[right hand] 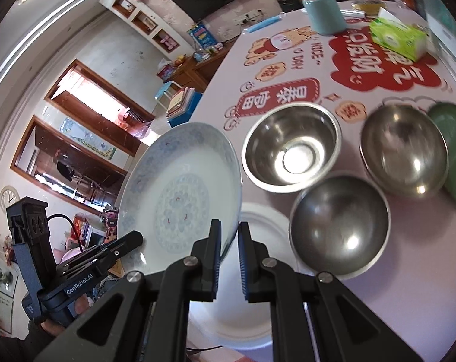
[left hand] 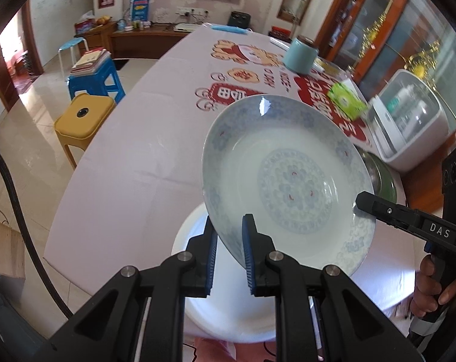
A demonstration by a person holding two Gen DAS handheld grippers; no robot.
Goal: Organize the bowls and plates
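A blue-patterned porcelain plate [left hand: 288, 181] hangs tilted above the table, gripped from two sides. My left gripper [left hand: 231, 235] is shut on its near rim. My right gripper [right hand: 229, 241] is shut on the opposite rim of the same patterned plate [right hand: 179, 199], and its black fingers [left hand: 378, 208] show at the right of the left wrist view. Below the held plate a plain white plate [left hand: 197, 277] lies on the table; the white plate [right hand: 258, 301] also shows under my right gripper. Three steel bowls [right hand: 291, 150] [right hand: 339, 226] [right hand: 404, 150] stand to the right, with a green plate [right hand: 454, 150] beyond them.
The table carries a pink printed cloth [left hand: 137, 166]. At its far end stand a light blue canister [left hand: 300, 54] and a green tissue pack [left hand: 347, 99]. A white appliance [left hand: 409, 120] sits at the right edge. Yellow [left hand: 83, 117] and blue stools [left hand: 95, 81] stand on the floor to the left.
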